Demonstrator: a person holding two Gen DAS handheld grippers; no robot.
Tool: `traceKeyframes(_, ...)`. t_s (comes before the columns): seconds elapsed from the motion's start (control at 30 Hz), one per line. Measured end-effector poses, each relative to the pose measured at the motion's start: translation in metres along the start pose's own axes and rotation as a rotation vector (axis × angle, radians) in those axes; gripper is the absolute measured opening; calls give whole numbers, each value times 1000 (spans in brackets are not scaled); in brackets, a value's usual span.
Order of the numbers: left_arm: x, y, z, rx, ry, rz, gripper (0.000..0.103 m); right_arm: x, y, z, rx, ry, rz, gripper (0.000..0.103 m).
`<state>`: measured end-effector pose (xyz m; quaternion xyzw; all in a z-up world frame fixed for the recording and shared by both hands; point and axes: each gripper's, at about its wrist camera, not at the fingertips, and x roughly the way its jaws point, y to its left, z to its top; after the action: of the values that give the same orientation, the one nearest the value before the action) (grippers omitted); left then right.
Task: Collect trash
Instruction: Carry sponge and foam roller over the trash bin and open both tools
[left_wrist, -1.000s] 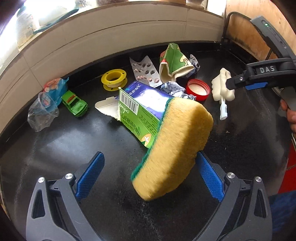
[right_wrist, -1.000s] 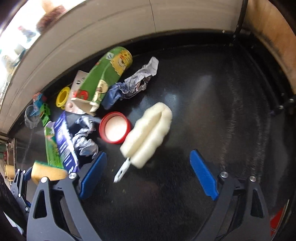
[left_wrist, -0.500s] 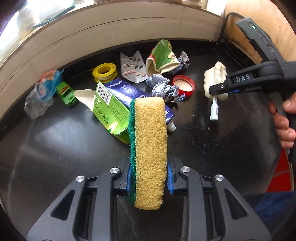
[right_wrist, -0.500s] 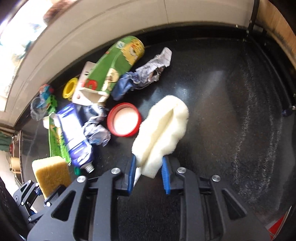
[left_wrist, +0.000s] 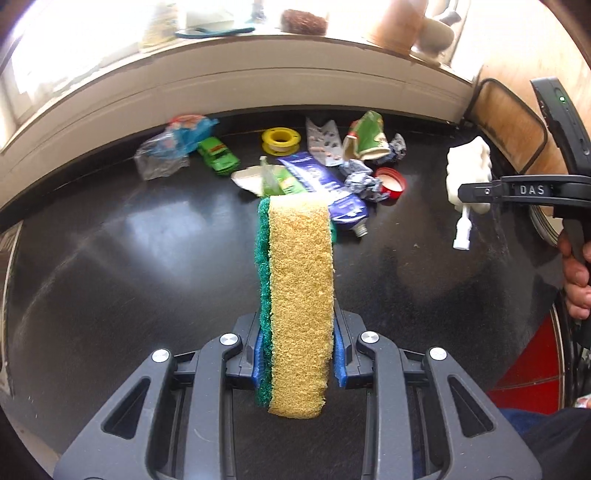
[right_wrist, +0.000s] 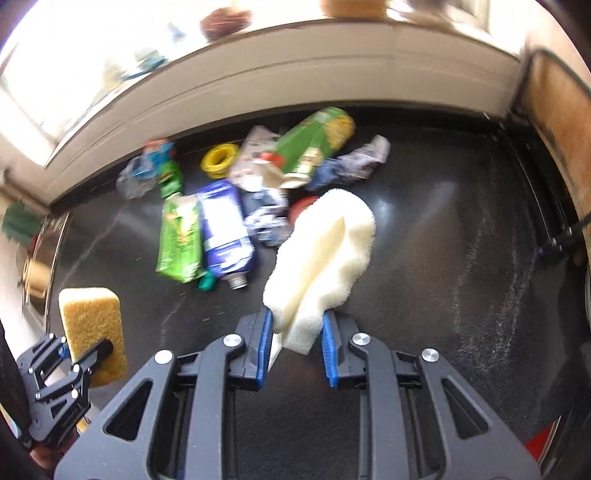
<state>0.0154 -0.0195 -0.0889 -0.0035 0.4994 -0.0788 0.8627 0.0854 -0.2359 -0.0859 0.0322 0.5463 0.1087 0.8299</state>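
Observation:
My left gripper (left_wrist: 298, 354) is shut on a yellow sponge with a green scrub side (left_wrist: 297, 295), held upright above the black counter (left_wrist: 110, 277); it also shows in the right wrist view (right_wrist: 92, 332). My right gripper (right_wrist: 295, 347) is shut on a white foam brush head (right_wrist: 325, 254) with a white plastic stem, lifted off the counter; it also shows in the left wrist view (left_wrist: 469, 177). Trash lies at the back: a blue and green carton (left_wrist: 317, 184), crumpled foil (left_wrist: 360, 181), a red lid (left_wrist: 391, 182), a green torn carton (left_wrist: 365, 136), a blister pack (left_wrist: 325, 144).
A yellow tape spool (left_wrist: 280, 140), a green toy truck (left_wrist: 218, 157) and a clear plastic bag (left_wrist: 166, 155) lie near the tiled back wall (left_wrist: 221, 88). A wooden panel with a black cable (left_wrist: 517, 129) stands at the right. A red object (left_wrist: 532, 376) sits low right.
Both grippers have lifted and pulled back from the trash pile with the sponge and the foam brush head held. One second ago both stood open around them.

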Motion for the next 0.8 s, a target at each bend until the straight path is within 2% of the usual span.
traceKeyframes(0.17, -39, 45, -30, -121, -50, 80, 27, -8, 82, -11, -184, -7, 89, 24)
traceKeyframes(0.3, -76, 92, -71, -246, -78, 183, 27, -1, 179, -31, -384, 38, 223, 24)
traceKeyframes(0.37, -96, 119, -104, -313, -79, 261, 27, 5, 230, -49, -489, 77, 291, 24)
traceKeyframes(0.4, -106, 136, -128, -366, -70, 306, 27, 9, 268, -66, -573, 111, 342, 24)
traceKeyframes(0.5, -126, 172, -185, -491, -36, 384, 27, 15, 348, -108, -738, 194, 461, 24)
traceKeyframes(0.53, -134, 188, -217, -554, -14, 418, 27, 17, 378, -129, -800, 232, 505, 24)
traceKeyframes(0.63, -150, 216, -285, -671, 23, 480, 27, 25, 452, -189, -964, 329, 589, 24)
traceKeyframes(0.73, -157, 245, -348, -798, 41, 487, 27, 38, 511, -244, -1071, 422, 626, 24)
traceKeyframes(0.8, -151, 257, -375, -852, 48, 490, 27, 54, 542, -276, -1117, 475, 622, 24)
